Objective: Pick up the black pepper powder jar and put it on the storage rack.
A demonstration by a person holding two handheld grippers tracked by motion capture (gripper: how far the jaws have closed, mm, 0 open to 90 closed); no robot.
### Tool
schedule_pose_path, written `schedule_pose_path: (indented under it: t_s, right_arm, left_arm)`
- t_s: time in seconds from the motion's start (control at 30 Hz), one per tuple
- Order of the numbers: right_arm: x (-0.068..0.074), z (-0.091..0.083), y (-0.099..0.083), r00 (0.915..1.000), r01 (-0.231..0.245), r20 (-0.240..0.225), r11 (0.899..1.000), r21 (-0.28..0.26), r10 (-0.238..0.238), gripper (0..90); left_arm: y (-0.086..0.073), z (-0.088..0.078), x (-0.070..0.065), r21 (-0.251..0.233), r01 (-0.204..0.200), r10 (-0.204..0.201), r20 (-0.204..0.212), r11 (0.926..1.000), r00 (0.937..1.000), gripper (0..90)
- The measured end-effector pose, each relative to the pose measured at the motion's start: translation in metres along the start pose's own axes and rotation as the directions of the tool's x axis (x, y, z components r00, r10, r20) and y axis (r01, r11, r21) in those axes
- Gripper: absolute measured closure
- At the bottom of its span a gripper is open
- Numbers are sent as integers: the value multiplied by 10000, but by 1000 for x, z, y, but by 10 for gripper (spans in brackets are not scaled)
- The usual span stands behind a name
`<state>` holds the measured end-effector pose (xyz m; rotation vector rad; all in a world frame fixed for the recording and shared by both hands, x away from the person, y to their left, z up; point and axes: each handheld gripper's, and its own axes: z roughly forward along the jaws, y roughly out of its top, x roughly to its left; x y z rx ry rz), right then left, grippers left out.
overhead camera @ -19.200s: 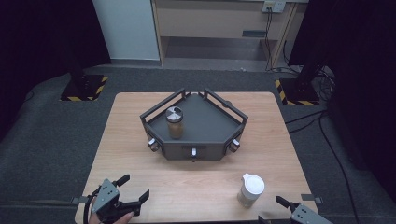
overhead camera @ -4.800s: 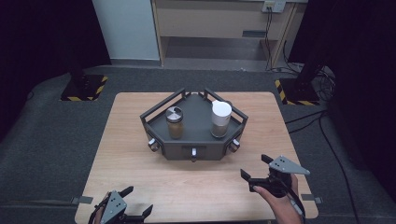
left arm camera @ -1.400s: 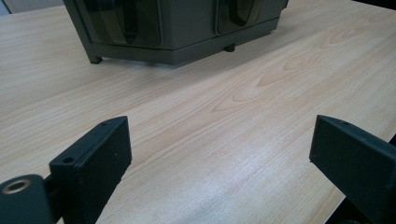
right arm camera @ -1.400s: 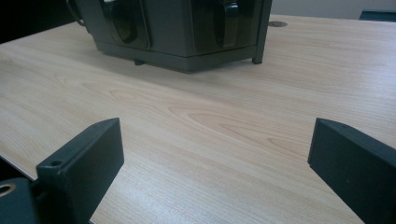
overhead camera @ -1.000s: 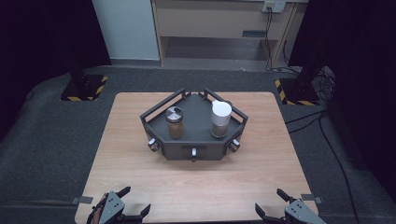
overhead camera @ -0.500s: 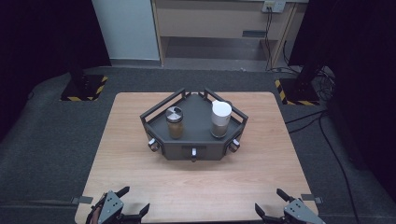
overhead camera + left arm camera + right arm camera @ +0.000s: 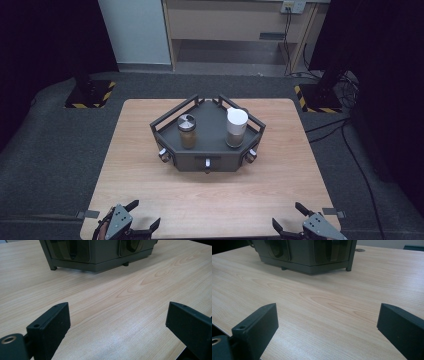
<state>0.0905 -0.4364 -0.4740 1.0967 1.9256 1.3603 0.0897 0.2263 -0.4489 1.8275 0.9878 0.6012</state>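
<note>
Surface: wooden table (image 7: 150, 195), dark tray (image 7: 207, 161) mid-table.
Jars: both upright in tray; white-lidded jar (image 7: 236, 127) toward right edge.
Nearer tool: right gripper (image 7: 295, 223), near edge.
Jaws: left gripper (image 7: 145, 216) and right both spread, empty.

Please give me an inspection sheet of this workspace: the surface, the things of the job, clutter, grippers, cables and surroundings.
Surface: wooden table, light grain, bare at the near edge.
Job's things: dark rack mid-table; on it a brown spice jar with metal lid at left, a white-lidded jar at right, both upright and apart.
Clutter: nothing seen.
Grippers: left gripper and right gripper at the near table edge, jaws wide apart, holding nothing.
Cables: black cables on the floor at right.
Surroundings: grey carpet, cabinet behind, two stand bases with yellow-black tape.
</note>
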Motion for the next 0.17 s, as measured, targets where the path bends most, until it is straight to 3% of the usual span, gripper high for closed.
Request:
schedule_pose_path:
  t_s: [0.17]
  right_arm:
    - [0,-1,0,9999,-103,1,9999,-75,103,36]
  left_arm:
    - [-1,-1,0,-26,32,-32,-24,10000,10000,44]
